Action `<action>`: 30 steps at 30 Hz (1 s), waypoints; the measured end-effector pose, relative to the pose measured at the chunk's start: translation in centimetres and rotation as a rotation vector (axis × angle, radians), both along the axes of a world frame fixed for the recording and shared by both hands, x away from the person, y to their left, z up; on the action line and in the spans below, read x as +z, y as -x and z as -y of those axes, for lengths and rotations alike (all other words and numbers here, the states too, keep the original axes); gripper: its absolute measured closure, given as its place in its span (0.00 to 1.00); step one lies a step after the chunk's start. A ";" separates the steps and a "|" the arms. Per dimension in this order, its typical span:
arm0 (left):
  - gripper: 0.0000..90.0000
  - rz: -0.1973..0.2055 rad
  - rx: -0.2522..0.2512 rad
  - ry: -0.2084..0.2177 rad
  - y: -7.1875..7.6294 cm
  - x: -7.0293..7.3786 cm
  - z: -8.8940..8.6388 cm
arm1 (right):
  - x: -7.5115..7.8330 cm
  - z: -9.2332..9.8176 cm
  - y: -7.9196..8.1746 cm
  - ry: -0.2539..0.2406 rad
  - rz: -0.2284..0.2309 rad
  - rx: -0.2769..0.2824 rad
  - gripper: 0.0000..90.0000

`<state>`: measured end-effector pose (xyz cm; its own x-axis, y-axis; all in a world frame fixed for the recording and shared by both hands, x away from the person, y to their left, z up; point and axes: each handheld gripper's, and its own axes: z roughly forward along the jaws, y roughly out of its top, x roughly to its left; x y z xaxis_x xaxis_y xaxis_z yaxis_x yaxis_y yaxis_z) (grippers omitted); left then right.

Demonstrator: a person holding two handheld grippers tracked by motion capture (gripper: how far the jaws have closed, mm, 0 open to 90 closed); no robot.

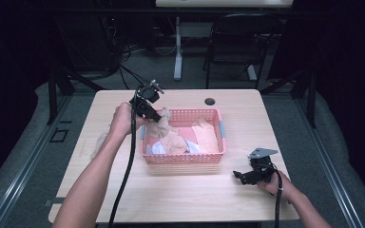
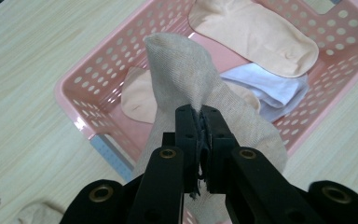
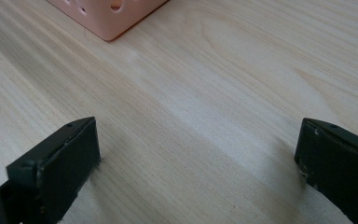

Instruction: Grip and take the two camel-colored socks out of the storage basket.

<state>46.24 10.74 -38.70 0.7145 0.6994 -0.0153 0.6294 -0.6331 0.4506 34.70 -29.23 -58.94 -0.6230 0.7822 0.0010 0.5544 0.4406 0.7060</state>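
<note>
My left gripper [image 1: 156, 115] [image 2: 199, 114] is shut on a beige-grey sock [image 2: 182, 70] [image 1: 163, 124], holding it in the air over the left end of a pink perforated basket [image 1: 183, 159] [image 2: 81, 100]. The sock hangs down across the basket's rim. Inside the basket lie peach socks [image 2: 256, 32] [image 1: 208, 135] and a white one [image 2: 270, 88]. My right gripper [image 1: 239, 176] [image 3: 198, 154] rests low on the table to the right of the basket, jaws wide open with bare wood between them.
Another pale sock [image 1: 99, 142] [image 2: 35, 213] lies on the light wooden table [image 1: 247, 114] left of the basket. A cable hole [image 1: 210, 101] sits near the table's far edge. A black chair [image 1: 235, 42] and a table leg stand beyond. The basket's corner [image 3: 107, 16] is close ahead of my right gripper.
</note>
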 end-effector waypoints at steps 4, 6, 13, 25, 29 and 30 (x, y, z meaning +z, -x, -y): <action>0.96 0.016 0.017 -0.006 0.3 1.1 -1.2 | 0.0 0.0 0.0 0.000 0.000 0.000 0.00; 0.96 0.019 0.027 -0.011 0.5 1.6 -1.9 | 0.0 0.0 0.0 0.000 0.000 0.000 0.00; 0.96 0.045 0.076 -0.024 1.0 3.3 -4.6 | 0.0 0.0 0.0 0.000 0.000 0.001 0.00; 0.96 0.063 0.164 -0.021 2.2 4.6 -9.3 | 0.0 0.0 0.0 0.000 0.000 0.002 0.00; 0.96 0.062 0.194 -0.025 2.5 4.5 -10.9 | 0.0 0.0 0.0 0.000 0.000 0.002 0.00; 0.96 0.060 0.205 -0.024 2.5 4.3 -11.5 | 0.0 0.0 0.0 0.000 0.000 0.002 0.00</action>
<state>43.72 22.27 -34.39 0.5561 0.8301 0.0413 0.7188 -0.5053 0.4775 34.71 -29.24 -58.94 -0.6246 0.7809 0.0013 0.5535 0.4415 0.7062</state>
